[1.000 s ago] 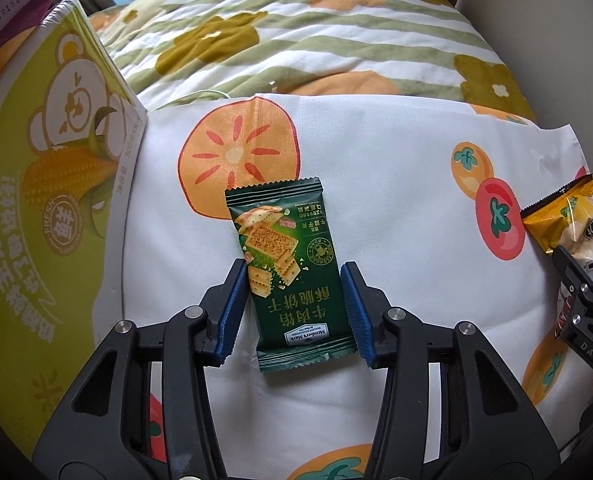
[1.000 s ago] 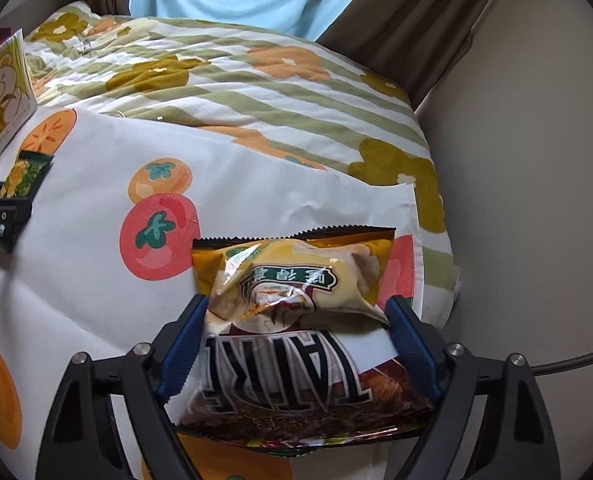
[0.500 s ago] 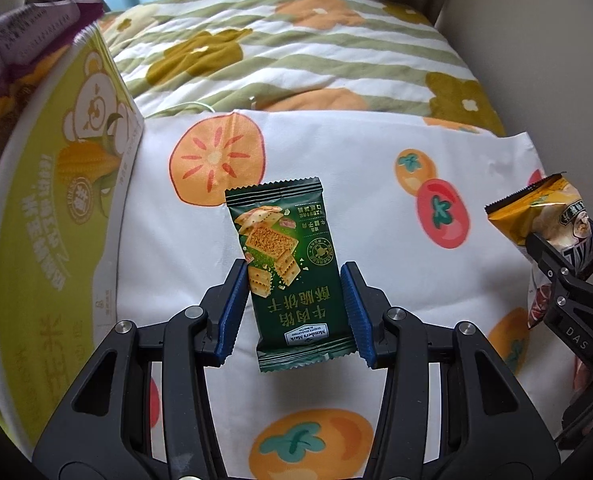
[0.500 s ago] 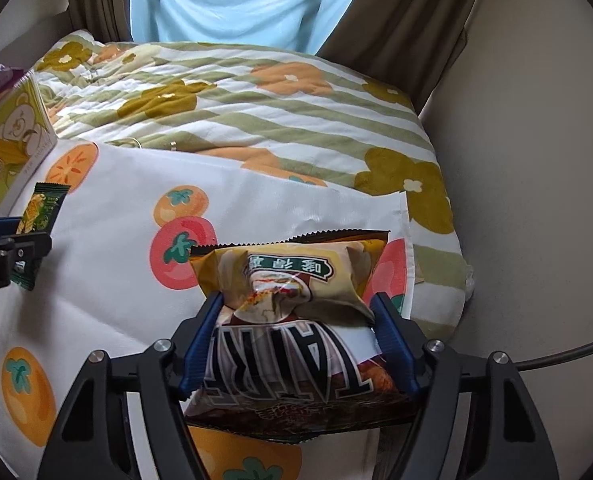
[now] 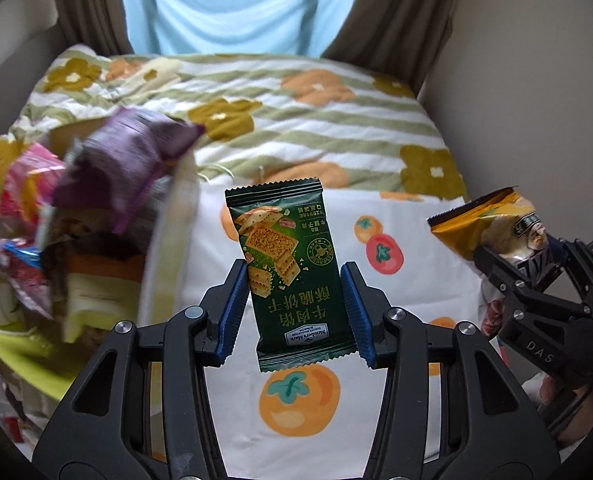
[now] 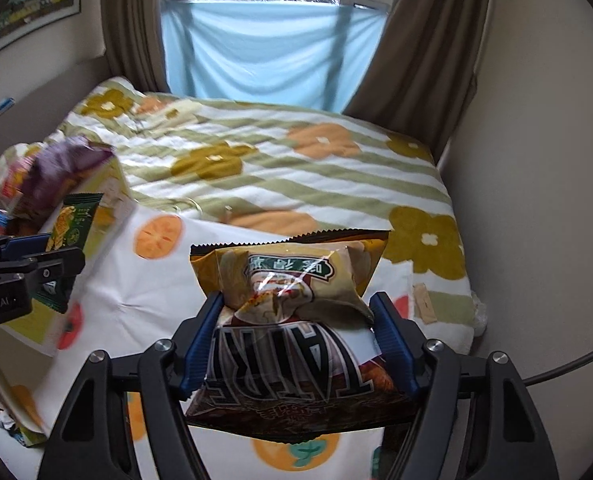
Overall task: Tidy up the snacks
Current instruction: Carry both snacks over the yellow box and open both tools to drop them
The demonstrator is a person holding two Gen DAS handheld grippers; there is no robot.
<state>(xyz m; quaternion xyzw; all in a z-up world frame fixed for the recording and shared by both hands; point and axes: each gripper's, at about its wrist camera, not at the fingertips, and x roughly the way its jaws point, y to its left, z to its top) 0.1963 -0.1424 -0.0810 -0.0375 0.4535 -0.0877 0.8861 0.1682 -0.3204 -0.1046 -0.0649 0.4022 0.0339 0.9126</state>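
My left gripper (image 5: 294, 312) is shut on a green cracker packet (image 5: 288, 264) and holds it well above the white fruit-print cloth (image 5: 396, 304). It also shows in the right wrist view (image 6: 70, 232), at the far left. My right gripper (image 6: 298, 344) is shut on a yellow-and-brown chip bag (image 6: 292, 320), also lifted off the cloth. That bag shows in the left wrist view (image 5: 496, 224), at the right. A yellow-green box (image 5: 164, 256) full of snack packets, with a purple bag (image 5: 124, 164) on top, stands at the left.
The cloth lies on a bed with a green-striped flower quilt (image 6: 296, 168). A beige wall (image 6: 536, 200) runs along the right side. Brown curtains (image 6: 420, 40) and a blue sheet (image 6: 272, 48) hang at the far end. Loose wrappers (image 6: 12, 424) lie at the lower left.
Both grippers have risen from the cloth with their packets. The view now looks over the box's open top, and the far window has come into sight.
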